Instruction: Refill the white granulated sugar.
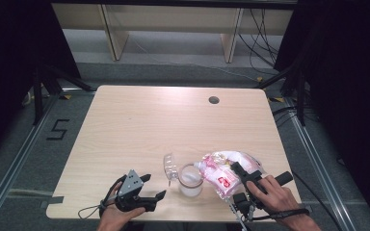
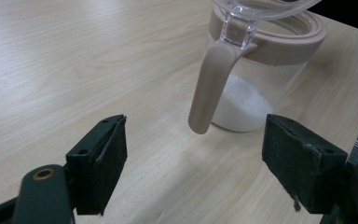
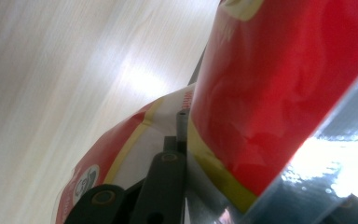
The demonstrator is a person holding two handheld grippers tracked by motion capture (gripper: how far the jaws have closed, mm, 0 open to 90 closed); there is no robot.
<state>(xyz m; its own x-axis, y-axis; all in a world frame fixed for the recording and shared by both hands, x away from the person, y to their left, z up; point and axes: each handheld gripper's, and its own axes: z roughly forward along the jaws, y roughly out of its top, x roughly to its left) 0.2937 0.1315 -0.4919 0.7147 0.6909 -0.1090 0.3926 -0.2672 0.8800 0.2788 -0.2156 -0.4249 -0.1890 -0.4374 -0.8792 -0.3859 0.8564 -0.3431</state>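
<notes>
my left tongs (image 1: 150, 188) sit wide and empty near the bench's (image 1: 139, 125) near-left edge, the jar (image 1: 191, 180) just right of them with its lid (image 1: 170, 166) flipped open to the left. right tongs (image 1: 237, 173) clamp the red-and-white bag (image 1: 221, 174), tilted with its long axis toward the jar mouth. bag touches the rim; nothing blocks the pour.

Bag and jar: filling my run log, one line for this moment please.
right gripper: shut on bag | bag tilted over jar | jar lid open, white powder inside | left gripper: open, empty
</notes>
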